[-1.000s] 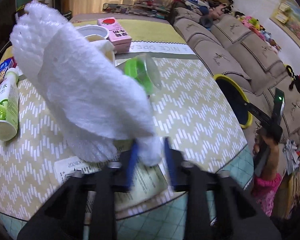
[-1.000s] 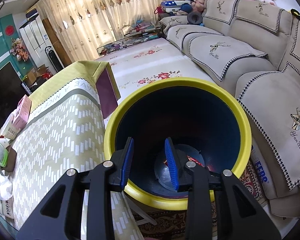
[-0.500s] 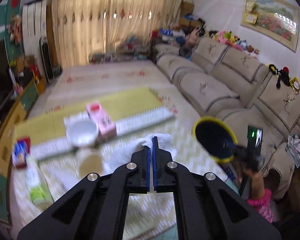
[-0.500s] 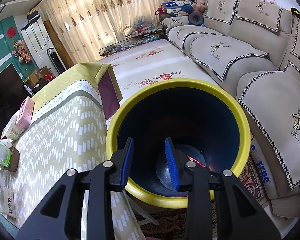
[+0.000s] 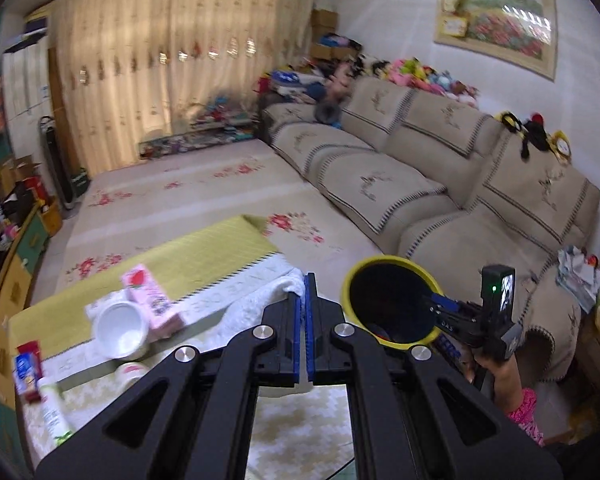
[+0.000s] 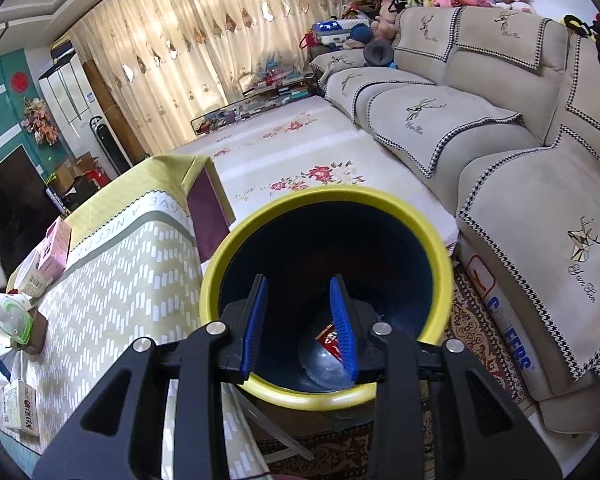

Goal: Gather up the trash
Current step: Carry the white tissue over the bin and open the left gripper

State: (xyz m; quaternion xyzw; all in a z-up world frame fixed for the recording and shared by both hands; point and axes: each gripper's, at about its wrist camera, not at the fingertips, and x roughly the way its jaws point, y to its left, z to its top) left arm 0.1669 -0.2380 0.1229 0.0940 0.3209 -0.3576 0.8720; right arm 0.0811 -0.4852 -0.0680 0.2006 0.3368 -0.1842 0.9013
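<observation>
Now the left gripper (image 5: 305, 308) is clenched on a white foam sheet (image 5: 256, 300), its blue pads pressed nearly together with only a thin edge of the foam between them. Seen from the left wrist, the sheet trails away from the fingertips toward eight o'clock, its long axis running from the tips down and leftward over the table (image 5: 204, 252), partly hidden behind the gripper's black arms. At nine o'clock from the foam stand a white plastic cup (image 5: 118, 330) and a pink carton (image 5: 150, 296), just beside each other.

At three o'clock from the left gripper's tips sits the yellow-rimmed trash bin (image 5: 392, 304), its dark mouth facing up. The right gripper (image 6: 299, 322) hangs over that mouth with its jaws parted and nothing between them; a person's hand (image 5: 496, 364) grips its handle. Inside the bin (image 6: 328, 398), at its bottom, lie a clear plastic piece (image 6: 324, 364) and a red wrapper (image 6: 329, 338).
</observation>
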